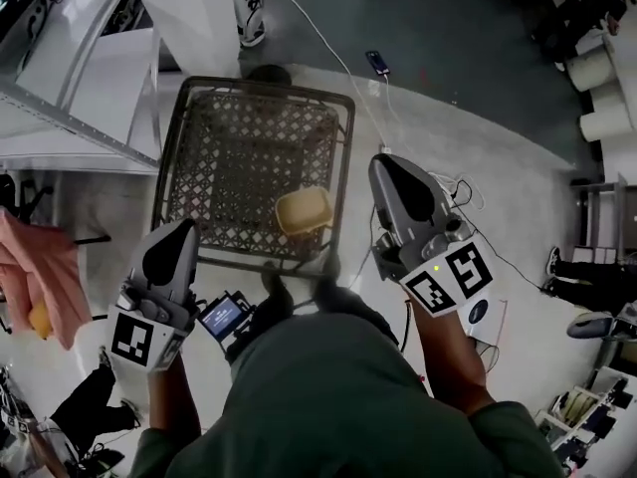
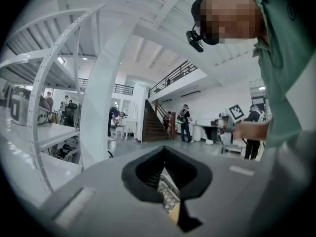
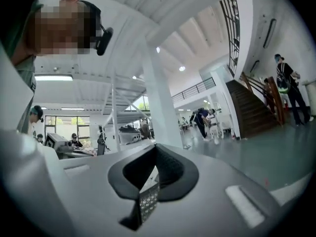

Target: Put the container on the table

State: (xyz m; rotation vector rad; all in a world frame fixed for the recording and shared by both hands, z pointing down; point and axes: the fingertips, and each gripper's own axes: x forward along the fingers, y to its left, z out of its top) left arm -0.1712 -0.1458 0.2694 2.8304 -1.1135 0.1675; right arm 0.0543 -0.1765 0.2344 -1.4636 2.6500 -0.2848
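Left gripper [image 1: 182, 232]: jaws together, holding nothing | right gripper [image 1: 386, 167]: jaws together, holding nothing | yellow container [image 1: 304, 210]: lies in the wire basket [image 1: 199, 118], below and between my grippers, nearer the right one | task: container isn't on a table; I judge the lift-out and set-down are left.

A phone [image 1: 377, 63] lies on the grey floor [image 1: 468, 48].
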